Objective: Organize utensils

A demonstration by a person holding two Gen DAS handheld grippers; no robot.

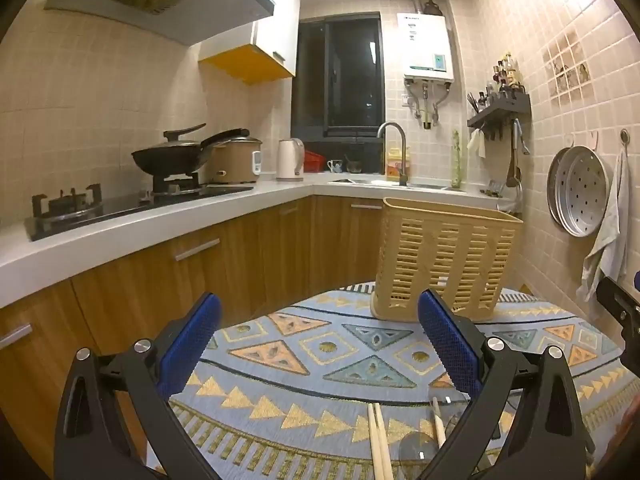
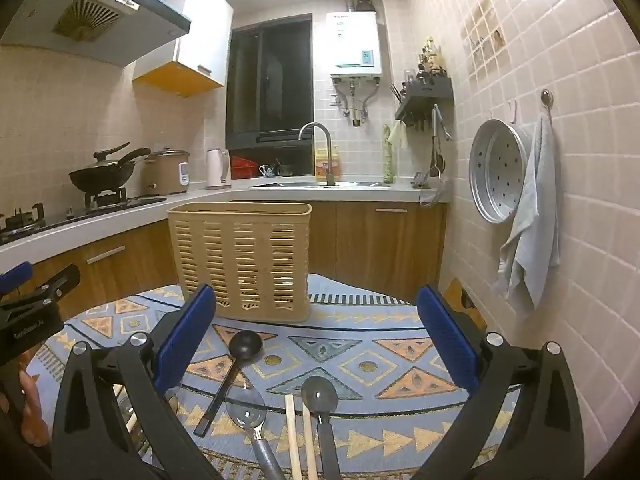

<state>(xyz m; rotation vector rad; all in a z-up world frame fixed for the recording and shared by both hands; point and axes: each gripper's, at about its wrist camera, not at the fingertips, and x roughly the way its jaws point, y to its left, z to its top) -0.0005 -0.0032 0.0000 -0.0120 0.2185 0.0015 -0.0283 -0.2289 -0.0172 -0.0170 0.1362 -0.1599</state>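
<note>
Nearest us, chopsticks [image 2: 298, 436] and spoons [image 2: 245, 408] lie at the near edge of the patterned cloth [image 2: 360, 364]. Our left gripper [image 1: 320, 344] and right gripper [image 2: 316, 340] hover just above them, fingers released, grasping nothing, aimed toward the basket [image 2: 244, 260] at the far edge.

Here's the left gripper [image 1: 320, 340]: two black angular arms with triangular cut-outs, a round silver screw head at each pivot, and long flat fingers faced with blue, finely dimpled pads [image 1: 448, 344]. The right gripper [image 2: 316, 336] is built just the same, black frame, silver screws, blue textured pads [image 2: 184, 340]. Seen from the right wrist, the left tool's black body carries small pale lettering, too blurred to read, with a blue tip above.
</note>
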